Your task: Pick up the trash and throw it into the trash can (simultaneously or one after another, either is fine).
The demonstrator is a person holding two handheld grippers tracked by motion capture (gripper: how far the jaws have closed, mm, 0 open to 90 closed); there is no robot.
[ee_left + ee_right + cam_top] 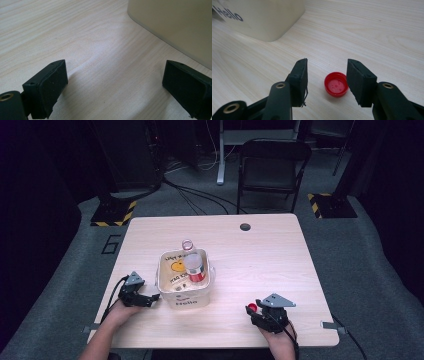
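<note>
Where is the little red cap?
The red cap lies open side up on the wooden table, between the open jaws of the right claw. In the high view it is near the table's front right, right of the cream bin.

Wooden table, grommet hole near far edge. Black folding chair behind table. 2 hazard-striped stand bases on grey carpet; cables across floor.

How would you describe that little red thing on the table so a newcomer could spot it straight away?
Start at the pale wooden table and find the cream tub printed "Hello". Right of it, near the front edge, a small round red plastic bottle cap lies open side up between the open jaws of the right gripper. It is the lone loose red piece on the bare wood.
</note>
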